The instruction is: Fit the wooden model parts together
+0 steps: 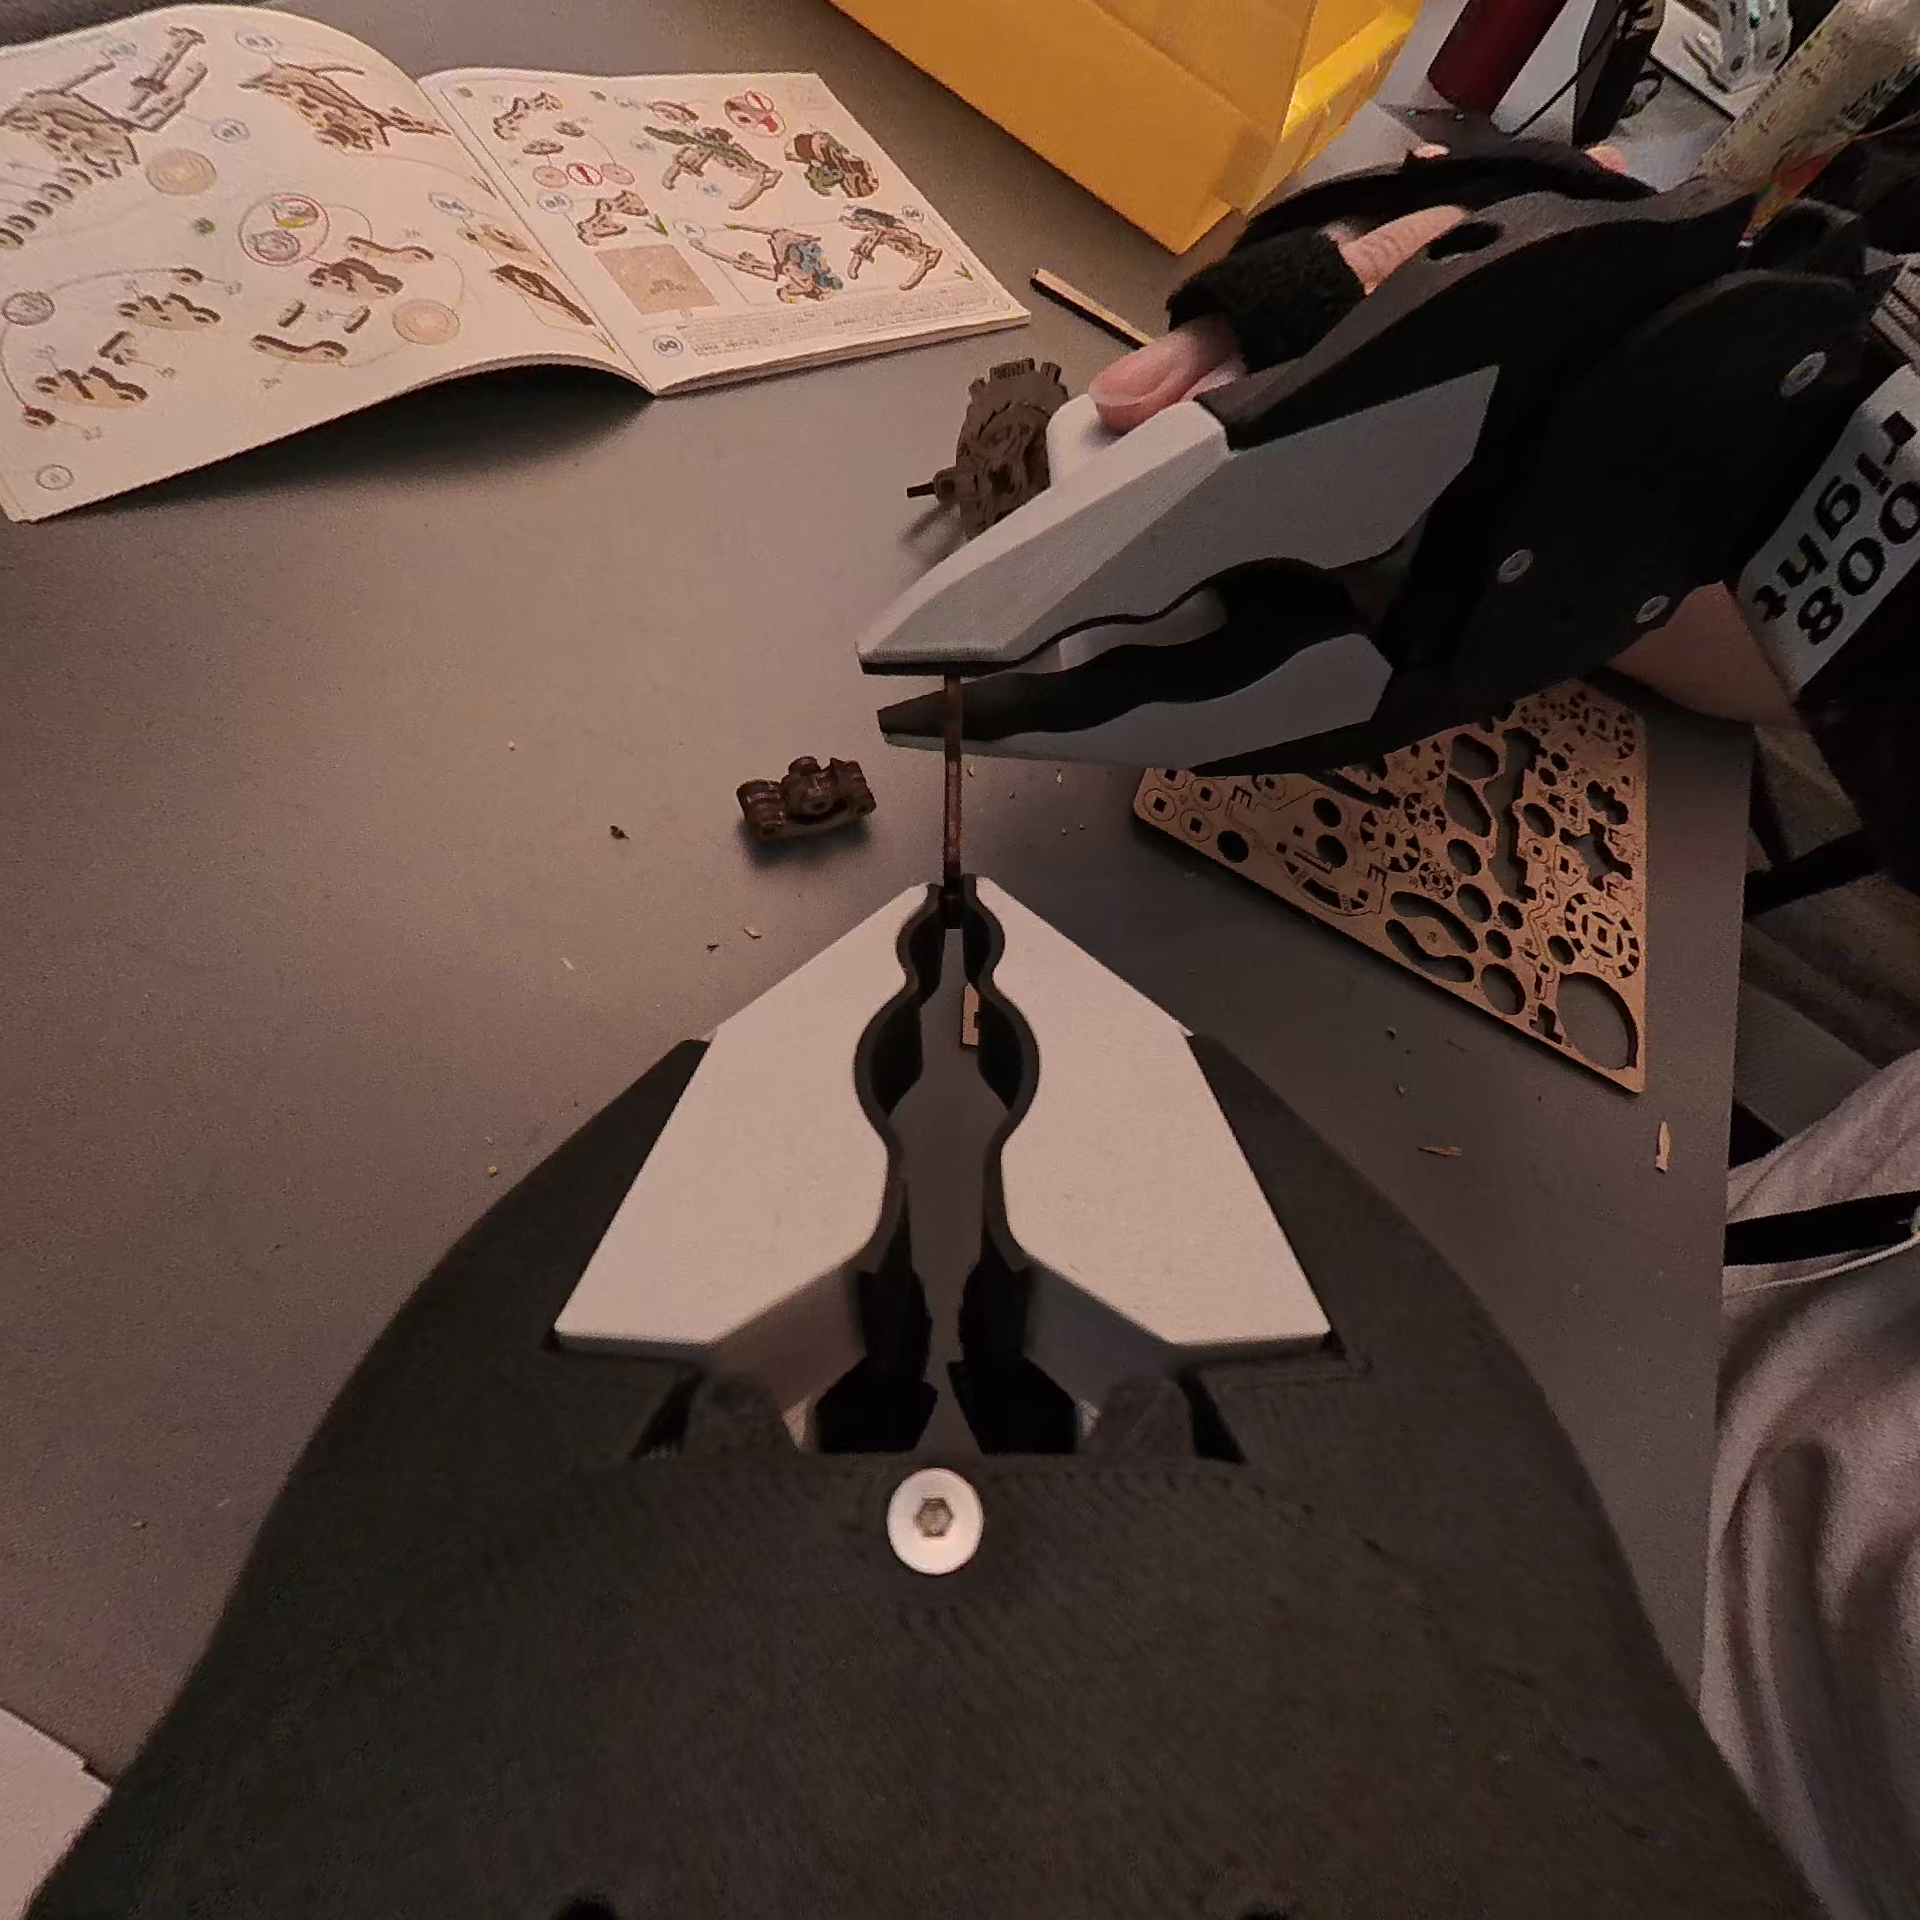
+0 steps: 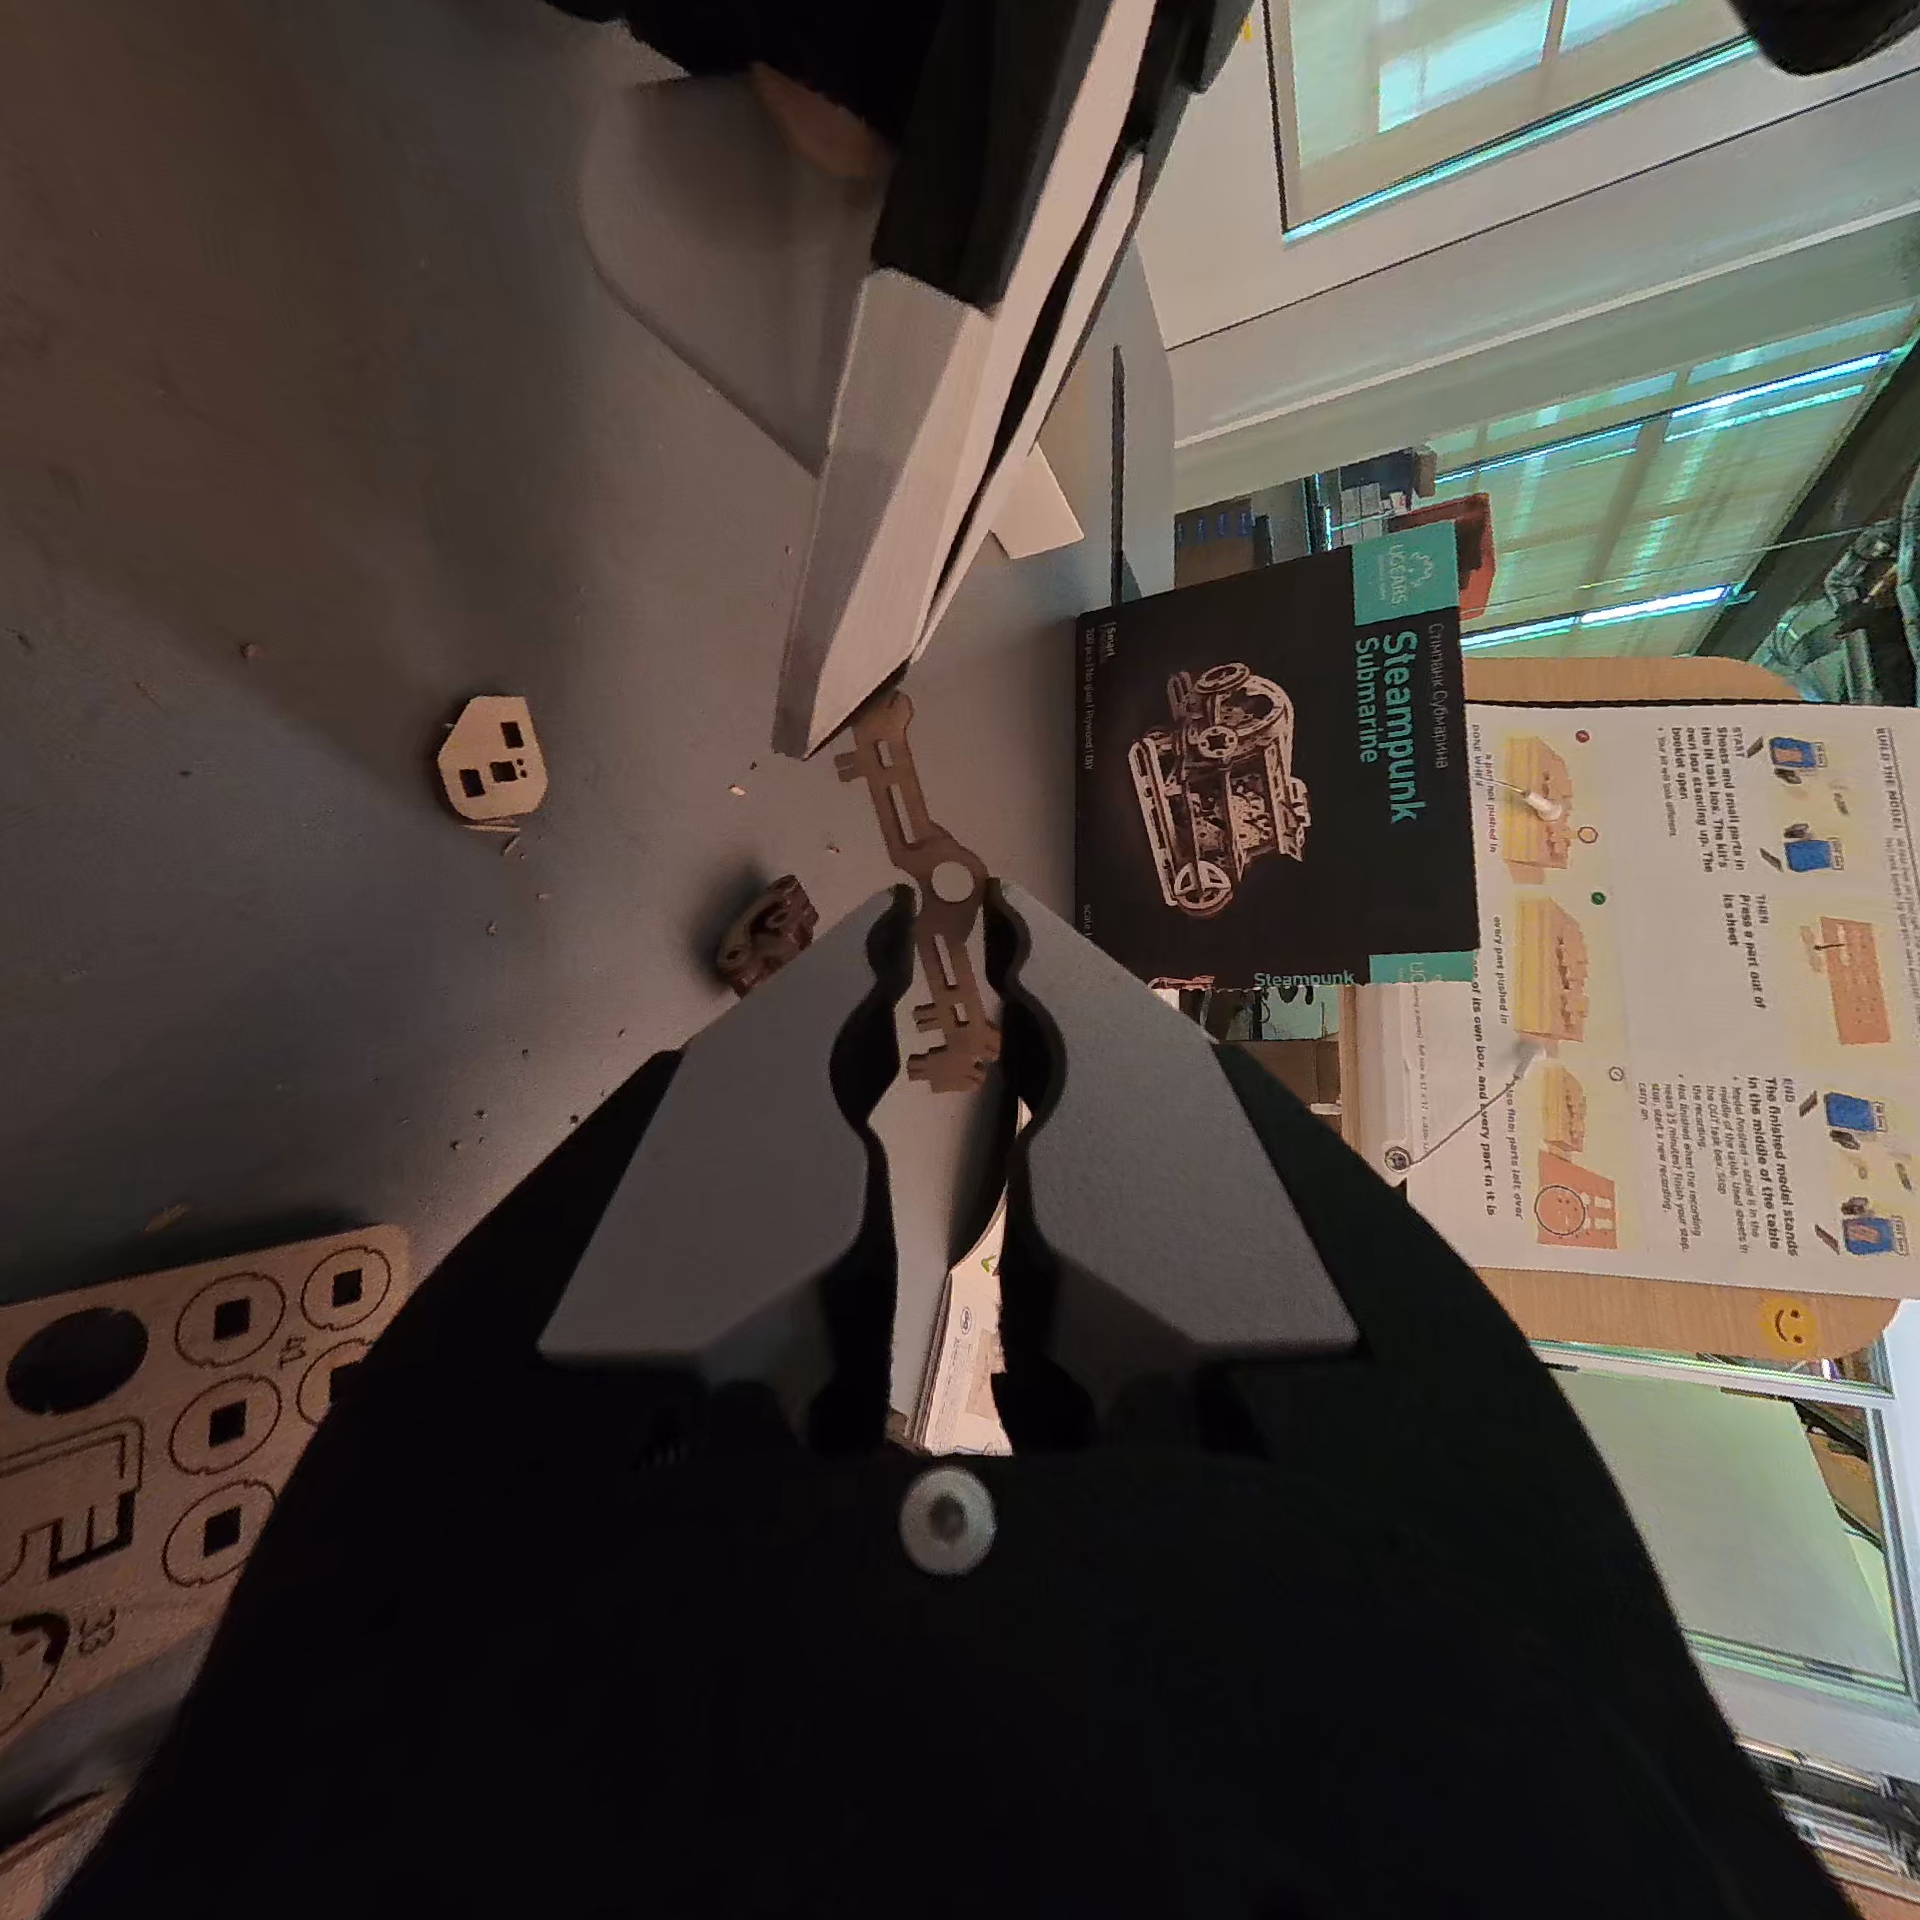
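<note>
A flat brown wooden link with slots and a round hole (image 2: 904, 810) is held between both grippers above the grey table. In the left wrist view it shows edge-on as a thin strip (image 1: 949, 800). My left gripper (image 1: 951, 891) is shut on its near end. My right gripper (image 1: 904, 691) comes in from the right and is shut on its other end. In the right wrist view my right gripper (image 2: 951, 888) clamps the link at the round hole, and the left gripper (image 2: 842, 717) pinches the far end. A small dark wooden sub-assembly (image 1: 802, 795) lies on the table just beyond.
An open instruction booklet (image 1: 416, 239) and a yellow box (image 1: 1143, 94) lie at the back. A geared wooden assembly (image 1: 1003, 442) stands behind the right gripper. A punched-out wooden sheet (image 1: 1455, 883) lies at the right table edge. A house-shaped piece (image 2: 488, 769) and the kit box (image 2: 1268, 769) are nearby. Left and right tips are no more than a few centimetres apart.
</note>
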{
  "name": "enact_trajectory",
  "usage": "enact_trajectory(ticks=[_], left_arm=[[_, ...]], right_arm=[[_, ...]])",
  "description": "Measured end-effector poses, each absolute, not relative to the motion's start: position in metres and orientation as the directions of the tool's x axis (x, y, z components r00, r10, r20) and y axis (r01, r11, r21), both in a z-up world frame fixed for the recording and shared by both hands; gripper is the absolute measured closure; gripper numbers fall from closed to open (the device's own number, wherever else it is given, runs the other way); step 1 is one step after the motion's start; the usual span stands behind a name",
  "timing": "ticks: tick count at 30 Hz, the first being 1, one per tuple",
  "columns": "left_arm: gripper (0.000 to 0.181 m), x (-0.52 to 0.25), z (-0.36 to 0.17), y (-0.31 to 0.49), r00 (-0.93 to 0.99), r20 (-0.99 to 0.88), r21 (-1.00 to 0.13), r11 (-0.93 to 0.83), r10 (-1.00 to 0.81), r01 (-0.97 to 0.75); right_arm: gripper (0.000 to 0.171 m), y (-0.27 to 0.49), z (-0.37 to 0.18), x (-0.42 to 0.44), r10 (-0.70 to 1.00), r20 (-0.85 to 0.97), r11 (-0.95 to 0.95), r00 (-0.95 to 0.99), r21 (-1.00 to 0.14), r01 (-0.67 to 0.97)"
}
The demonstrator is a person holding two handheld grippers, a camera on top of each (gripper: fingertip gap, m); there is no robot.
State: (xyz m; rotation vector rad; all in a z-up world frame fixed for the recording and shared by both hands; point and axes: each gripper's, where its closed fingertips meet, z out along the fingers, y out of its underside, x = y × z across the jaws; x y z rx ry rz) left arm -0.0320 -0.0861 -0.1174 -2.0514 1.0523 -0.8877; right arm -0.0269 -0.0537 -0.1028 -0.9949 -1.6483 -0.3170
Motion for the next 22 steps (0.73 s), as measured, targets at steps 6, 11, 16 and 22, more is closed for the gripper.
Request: enact_trajectory(ticks=[6, 11, 16, 22], left_arm=[[0.18, -0.032, -0.117, -0.085, 0.448, 0.248, -0.795, -0.444, -0.859, -0.412], [0.166, -0.031, -0.121, -0.086, 0.438, 0.242, -0.788, -0.439, -0.866, -0.432], [0.135, -0.051, -0.126, -0.082, 0.412, 0.021, -0.756, -0.284, -0.911, -0.589], [0.136, -0.045, -0.145, -0.102, 0.314, 0.039, -0.697, -0.251, -0.949, -0.672]], right_arm=[[0.16, -0.054, -0.102, -0.027, 0.448, 0.894, 0.603, -0.007, -0.297, 0.74], [0.16, -0.051, -0.102, -0.024, 0.439, 0.898, 0.6, -0.016, -0.28, 0.749], [0.16, -0.039, -0.095, -0.013, 0.432, 0.902, 0.576, 0.014, -0.288, 0.765], [0.16, -0.028, -0.086, -0.002, 0.432, 0.9, 0.552, 0.063, -0.318, 0.77]])
